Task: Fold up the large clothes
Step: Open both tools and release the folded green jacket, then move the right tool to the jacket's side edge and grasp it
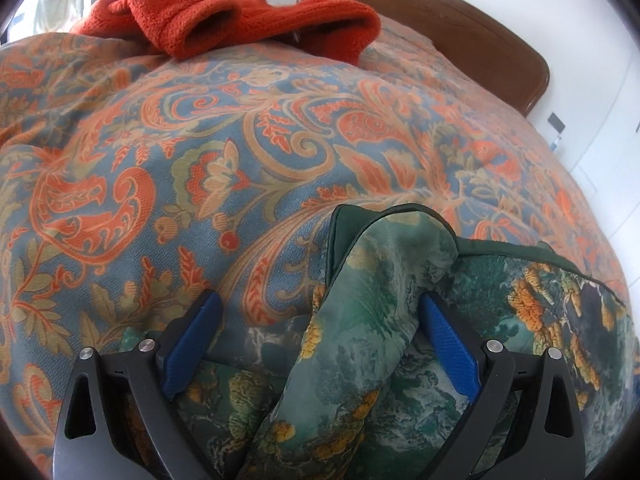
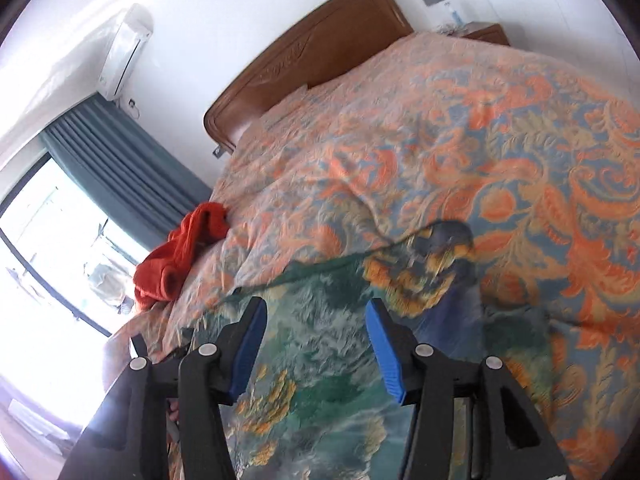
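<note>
Green printed garment (image 1: 384, 344): a silky, slippery-looking cloth with green landscape and orange flower print, laid on the near part of the bed, partly bunched.
Raised fold (image 1: 372, 280): a hump of the garment is seen standing up between the pads of the left tool, its dark green hem turned outward.
Left tool (image 1: 320, 328): its jaws are spread wide; the fold lies between them and looks to touch only the right blue pad, so nothing is judged to be clamped.
Right tool (image 2: 316, 336): its jaws are also parted, held over a flat stretch of the same garment with no cloth pinched; this view is blurred, so the height above the fabric cannot be told.
Bedspread (image 1: 200, 160): an orange and blue paisley cover, wrinkled, lying directly under the garment.
Orange knitted garment (image 1: 224, 12): heaped well apart at the far side of the bed, near the wooden headboard (image 1: 440, 28).
Risk, slip: if the left tool is closed on only the tip of the hump, the smooth cloth is likely to be pulled out once it is lifted.
Risk, double grab: if the jaws are pressed low, the bedspread may be caught with the garment and dragged along.
Risk, skewed fold: with one side bunched and the other flat, the edges may be brought over unevenly and creases trapped.
Risk, layers: more than one layer may be taken in the hump, so the fold could be opened wrongly.
</note>
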### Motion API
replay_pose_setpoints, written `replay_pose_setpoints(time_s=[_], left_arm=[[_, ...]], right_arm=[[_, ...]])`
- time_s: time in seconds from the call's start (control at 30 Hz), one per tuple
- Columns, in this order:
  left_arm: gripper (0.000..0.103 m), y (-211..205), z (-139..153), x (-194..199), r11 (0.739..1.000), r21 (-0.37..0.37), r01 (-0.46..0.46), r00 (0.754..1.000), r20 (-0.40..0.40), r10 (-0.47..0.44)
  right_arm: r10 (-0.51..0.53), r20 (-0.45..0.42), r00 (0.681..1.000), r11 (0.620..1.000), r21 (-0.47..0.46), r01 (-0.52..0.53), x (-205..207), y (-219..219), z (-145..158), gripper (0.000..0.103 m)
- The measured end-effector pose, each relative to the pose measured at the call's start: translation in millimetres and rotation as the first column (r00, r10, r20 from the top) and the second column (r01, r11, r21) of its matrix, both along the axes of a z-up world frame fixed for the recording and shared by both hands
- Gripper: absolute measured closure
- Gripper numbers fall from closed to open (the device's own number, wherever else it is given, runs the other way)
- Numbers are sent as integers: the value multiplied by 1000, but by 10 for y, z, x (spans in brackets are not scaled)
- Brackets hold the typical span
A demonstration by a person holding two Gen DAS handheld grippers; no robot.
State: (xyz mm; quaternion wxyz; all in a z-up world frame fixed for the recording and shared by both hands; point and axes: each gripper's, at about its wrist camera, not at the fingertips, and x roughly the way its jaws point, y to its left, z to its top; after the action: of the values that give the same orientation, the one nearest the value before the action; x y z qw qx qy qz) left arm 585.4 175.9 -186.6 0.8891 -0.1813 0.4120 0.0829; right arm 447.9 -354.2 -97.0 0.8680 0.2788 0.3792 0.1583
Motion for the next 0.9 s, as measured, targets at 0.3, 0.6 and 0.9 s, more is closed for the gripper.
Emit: replay_pose_setpoints(time_s=[0.3, 0.6, 0.9], left_arm=[[9, -199, 599, -66, 992, 75, 104, 994, 6, -105], [4, -1603, 1132, -899, 832, 142, 536, 840, 10, -542], [4, -2171, 815, 80, 868, 112, 484, 874, -115, -473]], right_arm=[[-146, 78, 986, 911, -379, 165, -781, 200, 87, 51], [-97, 211, 973, 922, -350, 168, -2033, 426, 115, 37], [-17, 153, 988, 970, -238, 54, -2573, 863, -140, 37]])
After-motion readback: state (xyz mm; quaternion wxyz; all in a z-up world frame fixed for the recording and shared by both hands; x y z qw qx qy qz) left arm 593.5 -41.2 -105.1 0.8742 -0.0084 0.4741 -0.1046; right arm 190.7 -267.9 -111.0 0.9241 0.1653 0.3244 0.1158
